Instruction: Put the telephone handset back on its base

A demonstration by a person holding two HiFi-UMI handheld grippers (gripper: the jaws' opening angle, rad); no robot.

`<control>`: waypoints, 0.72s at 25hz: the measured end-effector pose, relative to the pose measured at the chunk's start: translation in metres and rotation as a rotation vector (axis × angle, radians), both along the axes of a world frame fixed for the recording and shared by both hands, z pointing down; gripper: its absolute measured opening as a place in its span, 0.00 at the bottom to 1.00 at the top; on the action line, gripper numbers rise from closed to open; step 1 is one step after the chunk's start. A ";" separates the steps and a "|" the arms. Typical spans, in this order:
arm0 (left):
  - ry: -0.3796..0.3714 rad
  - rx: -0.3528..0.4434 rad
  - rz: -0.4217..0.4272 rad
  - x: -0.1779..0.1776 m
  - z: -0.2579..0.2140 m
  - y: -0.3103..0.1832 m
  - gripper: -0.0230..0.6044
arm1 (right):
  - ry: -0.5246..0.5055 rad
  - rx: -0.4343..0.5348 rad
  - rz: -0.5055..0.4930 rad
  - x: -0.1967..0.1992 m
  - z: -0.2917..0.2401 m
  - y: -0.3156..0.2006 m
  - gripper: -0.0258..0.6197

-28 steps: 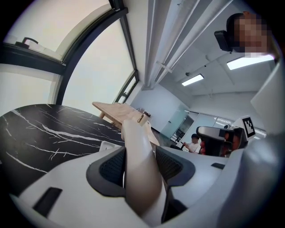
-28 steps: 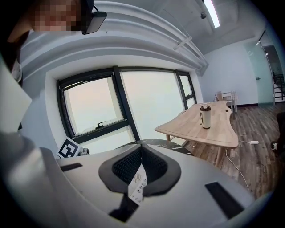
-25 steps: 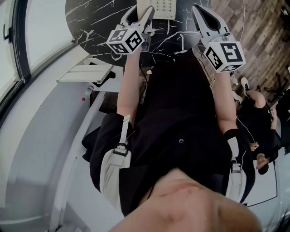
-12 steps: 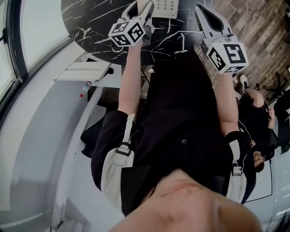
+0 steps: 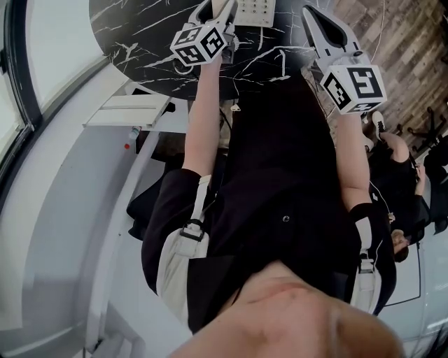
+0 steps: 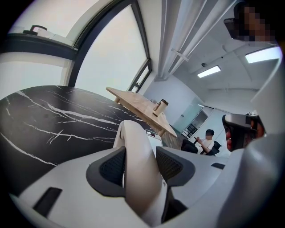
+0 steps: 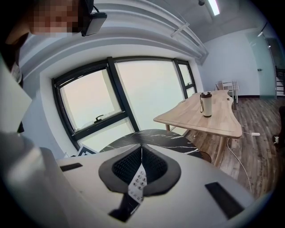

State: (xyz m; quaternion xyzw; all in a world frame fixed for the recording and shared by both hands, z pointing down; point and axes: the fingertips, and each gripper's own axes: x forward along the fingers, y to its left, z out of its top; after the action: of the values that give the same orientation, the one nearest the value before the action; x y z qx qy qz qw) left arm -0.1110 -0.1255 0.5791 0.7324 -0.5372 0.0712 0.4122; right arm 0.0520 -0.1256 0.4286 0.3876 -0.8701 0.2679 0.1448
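The white telephone handset [image 6: 139,178] stands upright between my left gripper's dark pads [image 6: 111,167], which press on both its sides. In the head view my left gripper [image 5: 215,8] reaches over the black marble table [image 5: 140,28], just left of the white phone base [image 5: 253,10] with its keypad at the top edge. My right gripper [image 5: 316,15] hovers to the right of the base. In the right gripper view its pads [image 7: 127,167] meet with nothing held, and a sliver of keypad [image 7: 137,186] shows below them.
A wooden table [image 7: 209,118] with a tall cup [image 7: 205,103] stands beyond the marble table, by the windows. A seated person [image 6: 205,140] is at the far right of the room. A white shelf [image 5: 129,110] sits left of the table's near edge.
The left gripper with the handset has shifted a little farther over the table, toward the phone base. The right gripper has barely moved.
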 end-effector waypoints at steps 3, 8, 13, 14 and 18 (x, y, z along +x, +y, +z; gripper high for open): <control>-0.009 -0.003 0.003 0.001 0.004 -0.003 0.39 | -0.001 -0.002 -0.002 -0.002 0.001 0.000 0.09; -0.035 -0.029 0.012 0.003 0.013 -0.004 0.39 | -0.009 -0.008 0.001 -0.005 0.002 0.001 0.09; -0.078 -0.050 0.031 0.004 0.022 -0.001 0.39 | -0.016 -0.013 0.000 -0.008 0.003 0.003 0.09; -0.085 -0.049 0.036 0.003 0.023 -0.002 0.39 | -0.016 -0.014 -0.002 -0.008 0.003 0.003 0.09; -0.112 -0.050 0.050 0.003 0.025 -0.005 0.39 | -0.015 -0.018 -0.004 -0.009 0.004 0.003 0.09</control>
State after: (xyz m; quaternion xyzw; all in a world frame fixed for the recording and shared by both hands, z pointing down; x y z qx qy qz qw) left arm -0.1082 -0.1308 0.6039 0.7299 -0.5390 0.1361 0.3976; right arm 0.0430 -0.1226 0.4328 0.3824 -0.8694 0.2784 0.1425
